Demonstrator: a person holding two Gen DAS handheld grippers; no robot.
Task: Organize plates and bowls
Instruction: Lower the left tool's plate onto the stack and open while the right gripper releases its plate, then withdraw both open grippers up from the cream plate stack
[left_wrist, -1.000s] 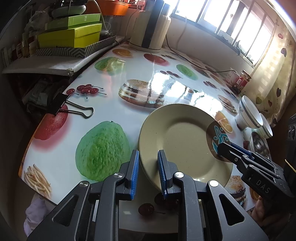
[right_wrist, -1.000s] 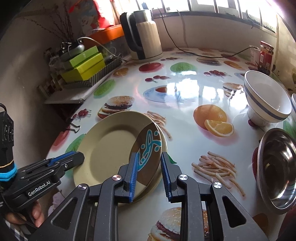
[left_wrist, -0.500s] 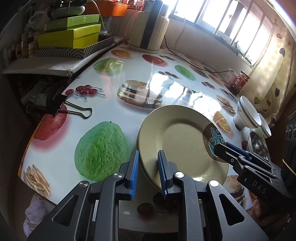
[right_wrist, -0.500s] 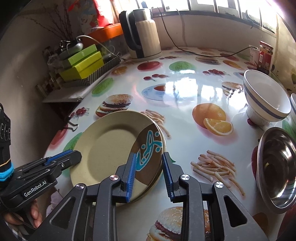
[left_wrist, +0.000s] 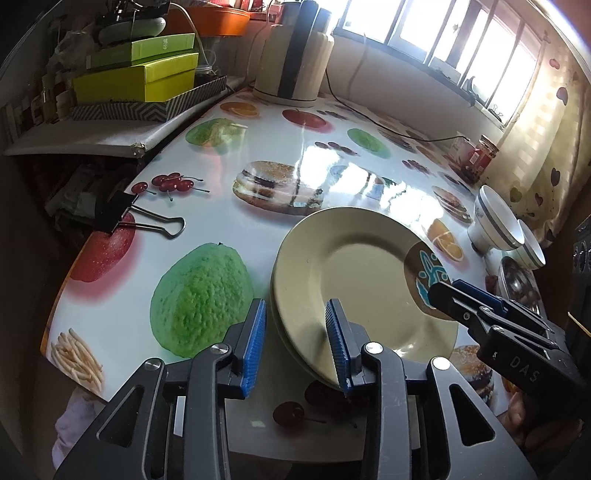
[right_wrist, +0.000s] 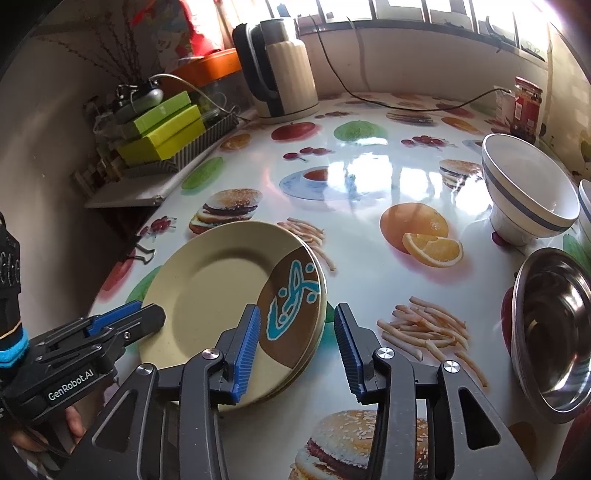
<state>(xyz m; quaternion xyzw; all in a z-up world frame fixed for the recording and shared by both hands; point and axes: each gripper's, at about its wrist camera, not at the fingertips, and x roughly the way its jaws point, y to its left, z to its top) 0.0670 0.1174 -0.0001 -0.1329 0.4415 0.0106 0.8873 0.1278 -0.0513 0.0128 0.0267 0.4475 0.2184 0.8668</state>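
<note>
A stack of cream plates (left_wrist: 362, 280) with a brown patch and a blue fish drawing lies on the fruit-print table; it also shows in the right wrist view (right_wrist: 221, 295). My left gripper (left_wrist: 295, 343) is open, its jaws astride the stack's near rim. My right gripper (right_wrist: 297, 347) is open, its jaws astride the stack's rim by the fish patch. A white bowl with a blue stripe (right_wrist: 528, 188) and a steel bowl (right_wrist: 550, 336) stand to the right, apart from both grippers.
An electric kettle (right_wrist: 280, 66) with its cord stands at the back. Green boxes (left_wrist: 136, 74) sit on a shelf at the left. A black binder clip (left_wrist: 122, 214) grips the table edge. A red jar (right_wrist: 526, 107) stands at the far right.
Both grippers were shut on the plate's rim and have opened. The plate stack now rests on the table.
</note>
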